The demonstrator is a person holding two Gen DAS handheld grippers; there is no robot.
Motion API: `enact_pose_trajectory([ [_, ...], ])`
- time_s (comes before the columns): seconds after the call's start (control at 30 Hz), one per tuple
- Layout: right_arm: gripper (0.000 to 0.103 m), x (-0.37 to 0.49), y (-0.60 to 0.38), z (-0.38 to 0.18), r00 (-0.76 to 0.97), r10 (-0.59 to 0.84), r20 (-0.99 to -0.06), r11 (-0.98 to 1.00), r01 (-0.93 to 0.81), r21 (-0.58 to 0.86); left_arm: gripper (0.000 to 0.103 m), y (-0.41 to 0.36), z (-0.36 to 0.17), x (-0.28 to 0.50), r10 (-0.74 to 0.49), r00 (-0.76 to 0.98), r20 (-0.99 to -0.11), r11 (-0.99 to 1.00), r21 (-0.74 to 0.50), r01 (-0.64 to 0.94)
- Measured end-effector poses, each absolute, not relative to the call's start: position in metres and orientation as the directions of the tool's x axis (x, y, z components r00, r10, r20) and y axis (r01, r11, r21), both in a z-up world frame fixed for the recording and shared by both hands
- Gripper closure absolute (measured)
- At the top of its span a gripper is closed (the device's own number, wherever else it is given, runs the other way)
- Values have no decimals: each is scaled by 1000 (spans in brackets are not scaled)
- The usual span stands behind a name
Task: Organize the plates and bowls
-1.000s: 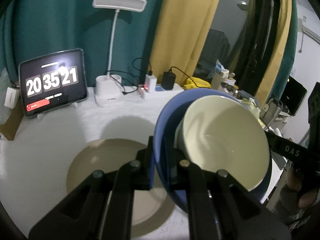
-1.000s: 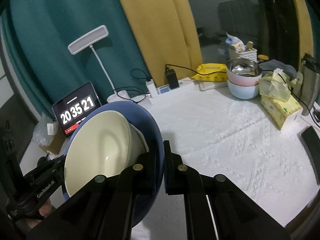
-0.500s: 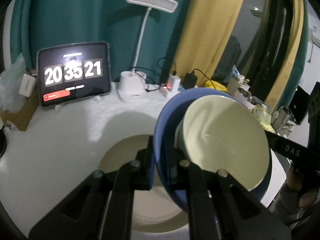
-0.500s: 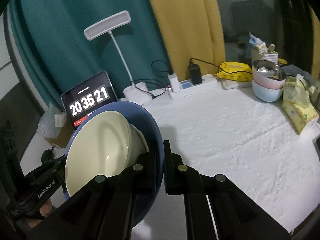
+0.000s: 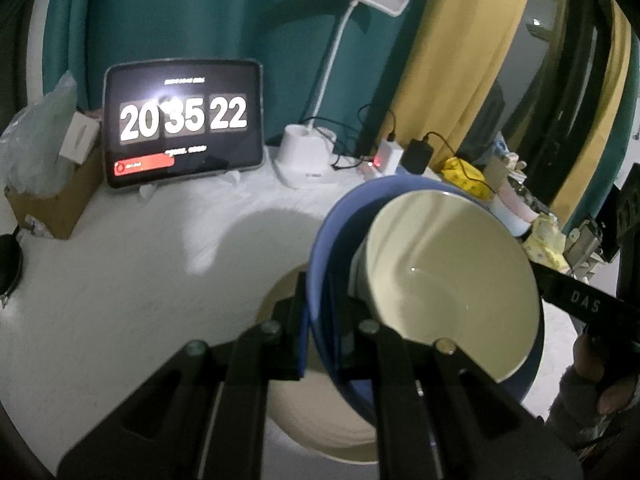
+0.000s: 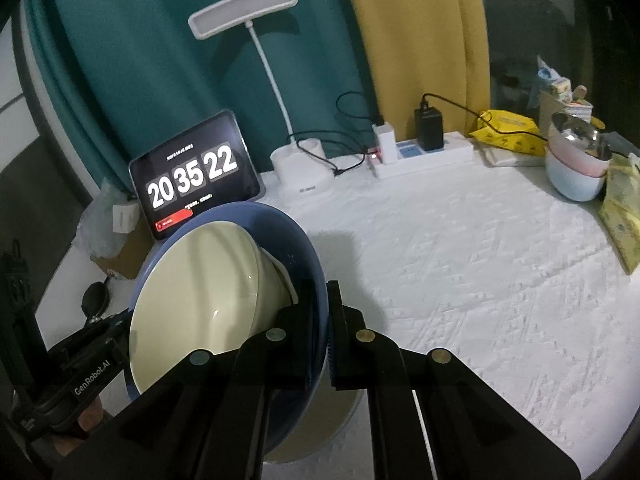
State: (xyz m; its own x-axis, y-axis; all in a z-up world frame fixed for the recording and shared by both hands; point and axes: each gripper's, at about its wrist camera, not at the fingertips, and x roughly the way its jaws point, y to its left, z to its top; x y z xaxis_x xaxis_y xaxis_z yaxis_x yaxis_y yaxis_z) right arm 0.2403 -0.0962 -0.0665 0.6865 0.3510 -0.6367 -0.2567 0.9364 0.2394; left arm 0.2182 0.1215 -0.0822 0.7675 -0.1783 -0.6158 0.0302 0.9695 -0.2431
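Carrying a blue bowl point(image 5: 324, 248) with a cream bowl point(image 5: 448, 276) nested inside: left gripper point(image 5: 320, 316) and right gripper point(image 6: 320, 316) each clamp its rim, above the beige plate point(image 5: 320, 432) at 6 o'clock. Nesting done; setting down remains.

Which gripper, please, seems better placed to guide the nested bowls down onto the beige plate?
Left, probably. The left gripper pinches the blue bowl directly above the beige plate; the right gripper clamps the opposite rim beyond the plate's edge.
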Motion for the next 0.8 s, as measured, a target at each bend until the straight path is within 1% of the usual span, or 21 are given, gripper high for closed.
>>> enact_pose_trajectory([
  [0.43, 96, 259, -81, -89, 634, 360, -684, 933, -259, 251, 96, 132, -100, 230, -157, 728, -667, 972, -236, -7],
  [0.8, 94, 268, -87, -96, 606, 377, -701, 926, -260, 274, 94, 128, -97, 236, -148, 730, -667, 979, -203, 13],
])
